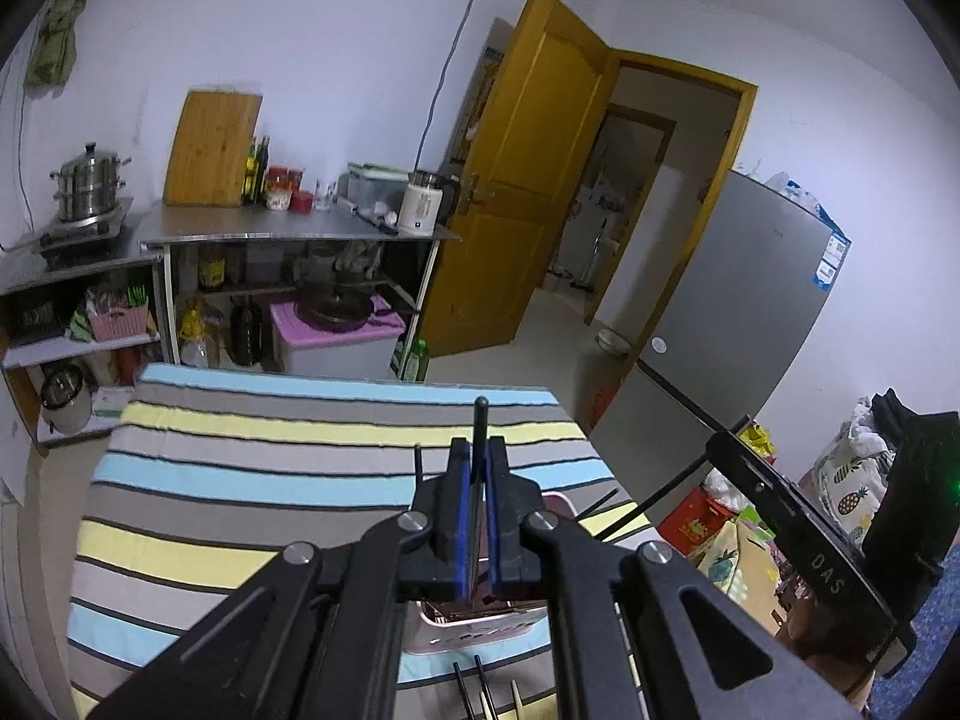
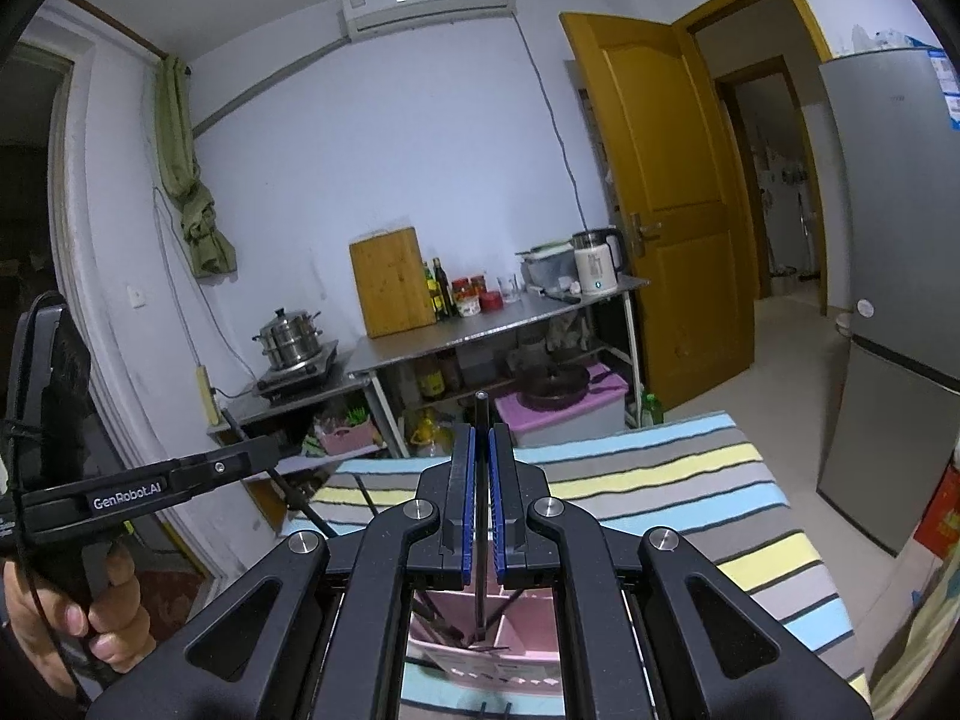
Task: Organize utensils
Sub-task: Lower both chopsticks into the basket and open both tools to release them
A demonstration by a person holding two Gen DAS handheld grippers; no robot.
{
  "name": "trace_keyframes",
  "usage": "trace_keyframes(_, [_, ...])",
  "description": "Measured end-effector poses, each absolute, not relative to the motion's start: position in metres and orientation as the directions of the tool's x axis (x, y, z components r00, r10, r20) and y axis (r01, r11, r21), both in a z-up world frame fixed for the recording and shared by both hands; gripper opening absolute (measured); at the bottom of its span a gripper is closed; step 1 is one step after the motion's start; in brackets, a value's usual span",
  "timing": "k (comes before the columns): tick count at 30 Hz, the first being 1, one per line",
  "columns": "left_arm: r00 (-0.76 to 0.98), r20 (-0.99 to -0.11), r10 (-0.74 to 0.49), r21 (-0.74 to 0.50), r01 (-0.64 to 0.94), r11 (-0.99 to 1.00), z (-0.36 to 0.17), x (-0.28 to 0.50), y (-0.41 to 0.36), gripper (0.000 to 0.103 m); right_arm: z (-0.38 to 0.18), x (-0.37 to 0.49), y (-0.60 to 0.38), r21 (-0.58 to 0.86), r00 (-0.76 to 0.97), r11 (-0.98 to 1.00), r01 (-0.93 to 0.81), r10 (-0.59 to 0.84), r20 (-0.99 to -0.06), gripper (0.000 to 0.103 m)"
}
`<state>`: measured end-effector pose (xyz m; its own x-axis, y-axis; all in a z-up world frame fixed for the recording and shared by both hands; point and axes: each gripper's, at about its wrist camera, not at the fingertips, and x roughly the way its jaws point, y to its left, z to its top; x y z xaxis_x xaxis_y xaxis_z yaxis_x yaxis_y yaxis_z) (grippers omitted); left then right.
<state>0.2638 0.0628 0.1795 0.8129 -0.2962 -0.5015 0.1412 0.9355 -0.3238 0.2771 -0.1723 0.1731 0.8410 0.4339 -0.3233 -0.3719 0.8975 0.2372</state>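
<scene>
Chopsticks are the things in play. A slim black chopstick (image 1: 480, 438) stands upright between the blue pads of the left gripper (image 1: 478, 450), which is clamped on it, its tip rising above the fingertips. The right gripper (image 2: 480, 438) is likewise pinched tight on a second black chopstick (image 2: 480, 540), which runs down between its pads towards a pink basket (image 2: 516, 648) directly below.

In the right wrist view the basket has dividers, and dark utensils lean in its left compartment; which compartment the held stick's lower end reaches I cannot tell. The same pink basket (image 1: 480, 630) shows beneath the left gripper, with more black sticks (image 1: 606, 507) jutting out near its right side. A few loose sticks (image 1: 483, 687) lie on the cloth just in front of the basket, at the bottom edge of the left wrist view.

The basket sits on a table covered by a striped cloth (image 1: 252, 480) in blue, yellow and grey bands. A hand (image 2: 78, 618) grips the handle of the left gripper at the left of the right wrist view.

Beyond the table stand a steel counter (image 2: 480, 330) with a wooden cutting board (image 2: 393, 282), bottles and a kettle (image 2: 597, 267), a steamer pot (image 2: 291, 336) on a burner, a yellow door (image 2: 672, 204) and a grey fridge (image 2: 894, 300).
</scene>
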Motion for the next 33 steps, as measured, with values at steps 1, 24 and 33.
trace_keyframes(1, [0.808, -0.508, -0.296, -0.324, 0.139, 0.936, 0.175, 0.267, 0.063, 0.005, 0.168, 0.281, -0.171, 0.239, 0.838, 0.898, -0.370, 0.434, -0.331, 0.004])
trace_keyframes(24, [0.752, -0.603, -0.265, -0.290, 0.102, 0.951, 0.117, 0.280, 0.044, 0.030, 0.106, 0.298, -0.168, 0.262, 0.758, 0.891, -0.370, 0.453, -0.470, 0.015])
trace_keyframes(33, [0.785, -0.573, -0.237, -0.263, 0.098, 0.960, 0.135, 0.252, 0.041, 0.033, 0.117, 0.273, -0.181, 0.256, 0.770, 0.893, -0.371, 0.450, -0.452, 0.018])
